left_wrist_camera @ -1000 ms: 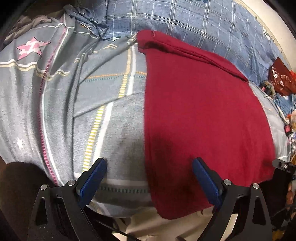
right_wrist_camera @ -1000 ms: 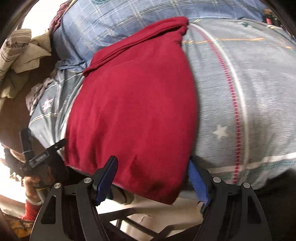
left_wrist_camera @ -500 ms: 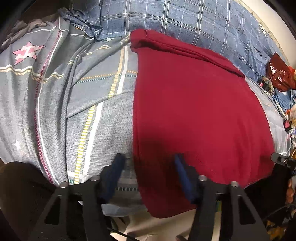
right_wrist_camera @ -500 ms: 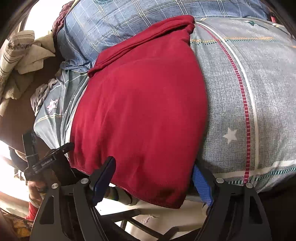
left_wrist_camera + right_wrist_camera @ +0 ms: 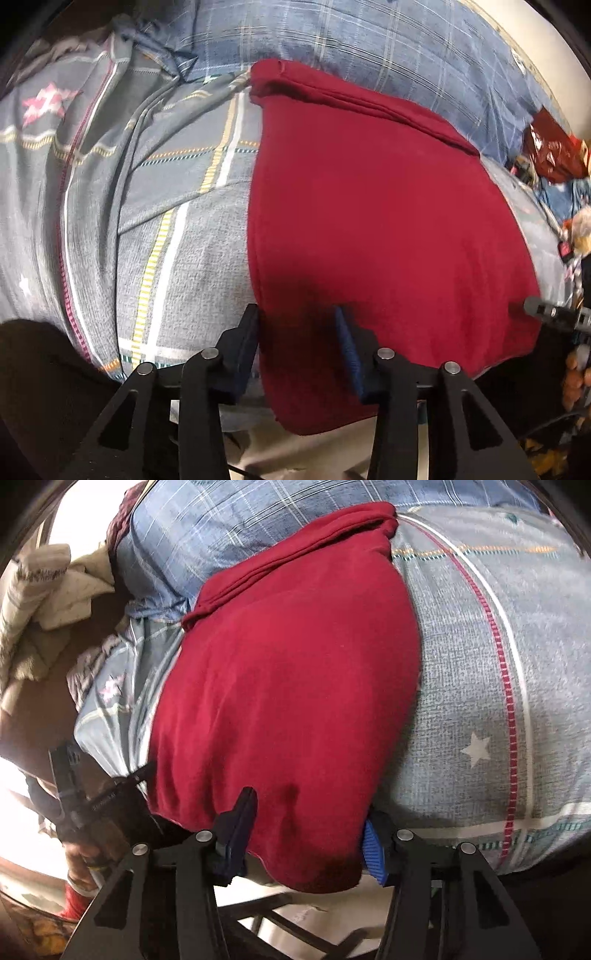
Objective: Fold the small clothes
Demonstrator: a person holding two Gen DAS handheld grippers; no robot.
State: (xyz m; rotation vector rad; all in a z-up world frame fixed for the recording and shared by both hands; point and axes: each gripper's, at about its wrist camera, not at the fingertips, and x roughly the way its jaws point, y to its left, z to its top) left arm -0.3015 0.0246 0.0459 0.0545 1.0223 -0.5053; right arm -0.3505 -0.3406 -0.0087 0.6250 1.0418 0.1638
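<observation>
The soft dark red cloth (image 5: pixel 376 229) lies flat on the grey checked bed sheet (image 5: pixel 177 243), near edge hanging off. Your left gripper (image 5: pixel 297 332) and right gripper (image 5: pixel 308 827) straddle its two near corners, not squeezed tight. Pinch both corners evenly, then lift together

Black tongs (image 5: pixel 299 354) (blue pads (image 5: pixel 371 853), silver screws)

Matt red knit cloth (image 5: pixel 376 229) on coarser, perhaps woven, grey bedsheet (image 5: pixel 192 258)
</observation>
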